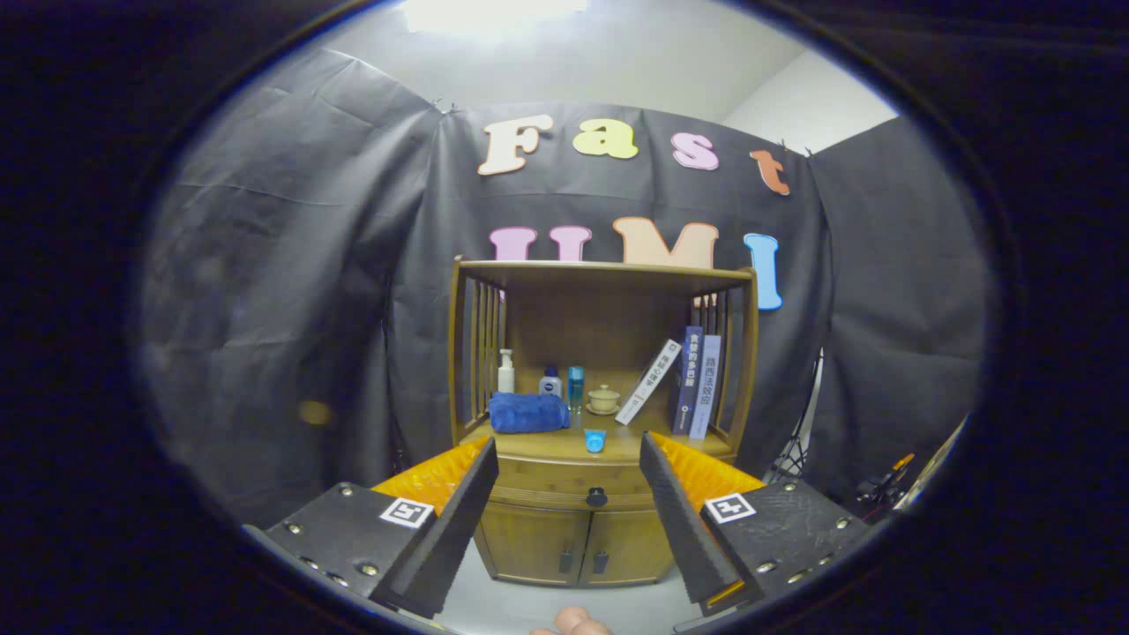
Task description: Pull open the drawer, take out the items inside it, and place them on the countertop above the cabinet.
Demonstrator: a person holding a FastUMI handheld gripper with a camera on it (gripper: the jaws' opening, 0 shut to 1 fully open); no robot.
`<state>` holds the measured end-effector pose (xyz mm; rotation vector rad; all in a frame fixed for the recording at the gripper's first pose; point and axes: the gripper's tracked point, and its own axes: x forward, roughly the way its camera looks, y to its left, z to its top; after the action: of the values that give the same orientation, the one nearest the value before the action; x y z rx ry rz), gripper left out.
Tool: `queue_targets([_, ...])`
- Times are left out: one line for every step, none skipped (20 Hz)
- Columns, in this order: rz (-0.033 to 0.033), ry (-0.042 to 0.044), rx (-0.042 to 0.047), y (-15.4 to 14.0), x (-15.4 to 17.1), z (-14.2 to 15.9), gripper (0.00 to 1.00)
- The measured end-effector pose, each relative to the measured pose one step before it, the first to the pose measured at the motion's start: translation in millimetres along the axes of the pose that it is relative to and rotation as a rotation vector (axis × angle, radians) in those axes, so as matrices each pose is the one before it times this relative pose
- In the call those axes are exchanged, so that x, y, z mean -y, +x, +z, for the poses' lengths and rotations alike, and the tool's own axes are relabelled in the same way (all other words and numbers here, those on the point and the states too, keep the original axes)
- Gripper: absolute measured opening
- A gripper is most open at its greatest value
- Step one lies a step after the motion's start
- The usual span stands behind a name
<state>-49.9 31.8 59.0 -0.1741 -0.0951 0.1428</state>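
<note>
The gripper [564, 494] is held level and facing straight ahead, both fingers [450, 520] reaching forward with a wide gap between them; the jaws stand spread apart and hold nothing; each finger is a long wedge, its toothed inner face turned towards the other; below the fingers, a fingertip of the person's hand [573, 622] peeks up.

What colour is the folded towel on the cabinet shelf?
Blue. The towel shows in the gripper view, beyond the open gripper.
</note>
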Motion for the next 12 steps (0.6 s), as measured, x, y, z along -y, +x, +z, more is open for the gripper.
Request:
queue_targets([-0.00269,0.00467,0.00116,1.32,6.51,-1.23,0.96])
queue_targets([-0.00202,0.00176,0.00075,2.13,6.59,-2.68,0.96])
queue_targets([-0.00466,-0.00823,0.00517,0.77,6.14,-0.5,0.96])
queue_targets([-0.00879,-0.00528,-0.00065,0.72,8.69,-3.3,0.96])
queue_targets([-0.00784,0.00746,-0.00112,0.9,7.34,-3.18,0.96])
queue_targets([0.00589,0.01809,-0.00789,1.82,3.58,-3.64,0.96])
queue_targets([0.01405,0.0257,-0.00581,0.53,0.81,-3.29,0.96])
queue_targets([0.00776,0.02443,0.00009,-1.64,3.59,-0.68,0.96])
queue_targets([0.00115,0.02033,0.00911,0.86,5.76,2.18,0.96])
queue_targets([-0.00145,0.01781,0.00616,3.08,6.0,0.8,0.96])
queue_targets([0.0073,0.01095,0.00329,1.52,2.52,1.67,0.96])
queue_targets([0.00232,0.01189,-0.00393,2.63,2.18,-1.38,0.97])
